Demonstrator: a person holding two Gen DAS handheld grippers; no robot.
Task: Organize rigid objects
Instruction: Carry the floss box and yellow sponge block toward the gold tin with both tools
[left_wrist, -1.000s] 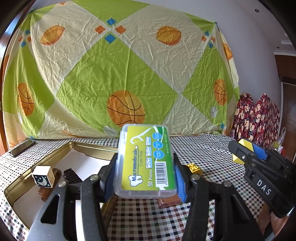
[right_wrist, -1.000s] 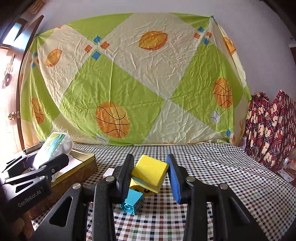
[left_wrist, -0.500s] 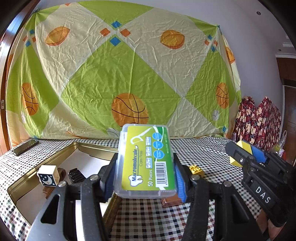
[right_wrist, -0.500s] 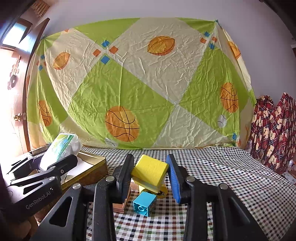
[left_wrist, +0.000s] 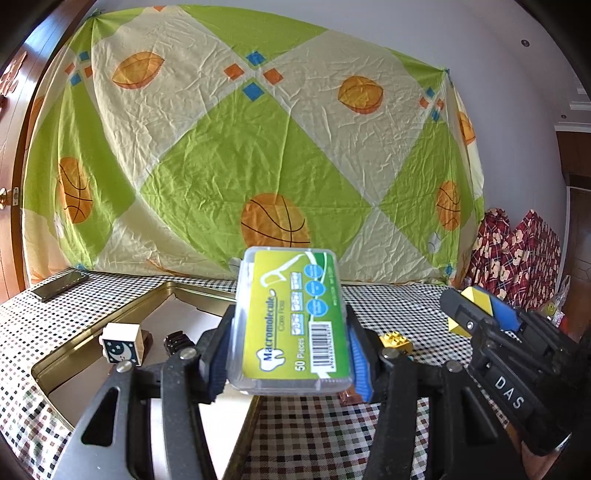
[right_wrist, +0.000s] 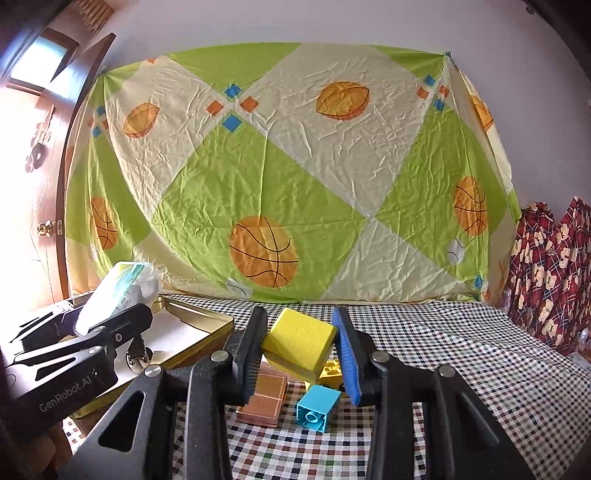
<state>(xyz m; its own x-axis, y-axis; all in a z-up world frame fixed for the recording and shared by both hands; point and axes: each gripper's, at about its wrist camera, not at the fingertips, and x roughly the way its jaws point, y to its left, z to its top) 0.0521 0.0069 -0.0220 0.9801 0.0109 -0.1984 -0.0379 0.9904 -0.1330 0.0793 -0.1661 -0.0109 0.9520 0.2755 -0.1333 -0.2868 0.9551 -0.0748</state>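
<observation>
Pinching a floss box between both pads, left claw raised over the near corner of a gold tin on the checked bench; box upright on its short end, green label toward the camera. Inside the tin: a white cube with a moon print, a brown piece just behind it, a dark ridged piece beside. Lying on the bench left of the tin, a phone.

Clamping a yellow block, right claw close to fully pressed in, block tilted and lifted clear of the cloth. Resting on the bench below it: a copper plate, a blue brick with one stud facing the camera, a yellow brick partly hidden behind the held block. Hanging behind the bench, a green and cream sheet with basketball prints; bunched at far right, red patterned fabric.
</observation>
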